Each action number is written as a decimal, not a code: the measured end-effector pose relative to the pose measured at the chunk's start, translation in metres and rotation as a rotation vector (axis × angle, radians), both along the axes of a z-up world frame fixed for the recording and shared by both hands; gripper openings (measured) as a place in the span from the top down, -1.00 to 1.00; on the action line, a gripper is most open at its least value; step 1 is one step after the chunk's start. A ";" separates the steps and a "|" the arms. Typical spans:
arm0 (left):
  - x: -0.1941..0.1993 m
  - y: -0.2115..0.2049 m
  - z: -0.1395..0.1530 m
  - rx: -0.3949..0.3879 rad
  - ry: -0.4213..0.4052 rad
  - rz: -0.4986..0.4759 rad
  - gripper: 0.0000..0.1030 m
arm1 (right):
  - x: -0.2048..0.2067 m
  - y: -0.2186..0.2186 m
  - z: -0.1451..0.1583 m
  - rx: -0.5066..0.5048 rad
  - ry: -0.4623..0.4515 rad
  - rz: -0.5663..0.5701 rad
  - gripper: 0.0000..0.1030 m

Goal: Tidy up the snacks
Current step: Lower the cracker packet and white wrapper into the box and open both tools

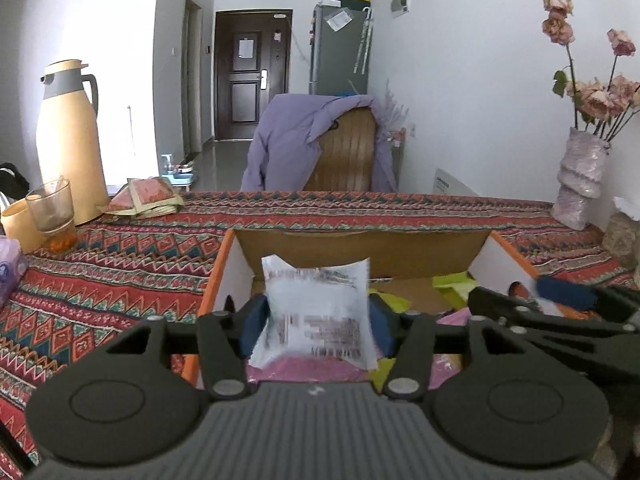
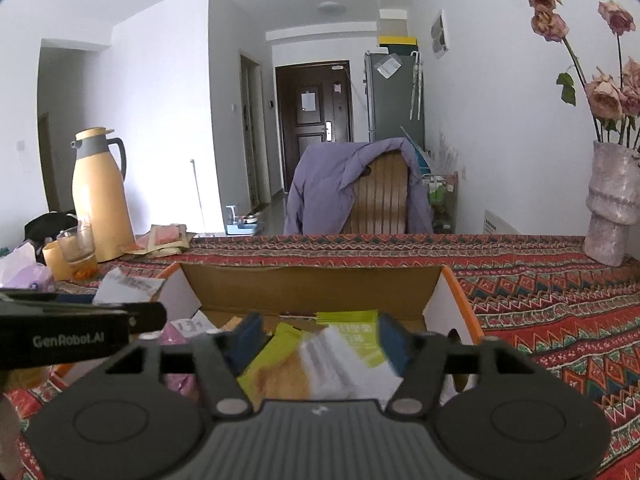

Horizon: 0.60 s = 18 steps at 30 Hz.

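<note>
An open cardboard box [image 1: 360, 252] with orange edges sits on the patterned tablecloth; it also shows in the right wrist view [image 2: 312, 288]. My left gripper [image 1: 318, 316] holds a white printed snack packet [image 1: 320, 308] between its blue pads, above the box's left part. Pink [image 1: 304, 372] and green [image 1: 456, 284] packets lie inside the box. My right gripper [image 2: 320, 340] is over the box with its jaws wide apart; a blurred white packet [image 2: 344, 364] and green packets [image 2: 352, 328] lie between and below its fingers. The left gripper [image 2: 80, 328] enters the right view from the left.
A tan thermos [image 1: 70, 140], a glass [image 1: 52, 212], a tan cup [image 1: 18, 224] and flat sachets [image 1: 146, 196] stand at the table's back left. A vase of dried roses [image 1: 580, 180] stands back right. A chair with a purple jacket [image 1: 316, 148] is behind the table.
</note>
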<state>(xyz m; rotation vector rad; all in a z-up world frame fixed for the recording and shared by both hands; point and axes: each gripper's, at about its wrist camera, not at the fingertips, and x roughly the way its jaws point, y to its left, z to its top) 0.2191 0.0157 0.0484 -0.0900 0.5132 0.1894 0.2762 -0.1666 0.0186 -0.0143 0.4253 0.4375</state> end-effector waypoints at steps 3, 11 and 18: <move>-0.005 0.004 0.000 0.002 -0.025 0.024 -0.80 | -0.001 -0.007 0.001 0.015 -0.006 -0.002 -1.00; -0.013 0.009 0.001 -0.015 -0.048 0.053 -1.00 | -0.005 -0.020 0.002 0.035 0.002 -0.038 -1.00; -0.020 0.008 -0.002 -0.023 -0.033 0.046 -1.00 | -0.012 -0.025 0.003 0.040 0.004 -0.044 -1.00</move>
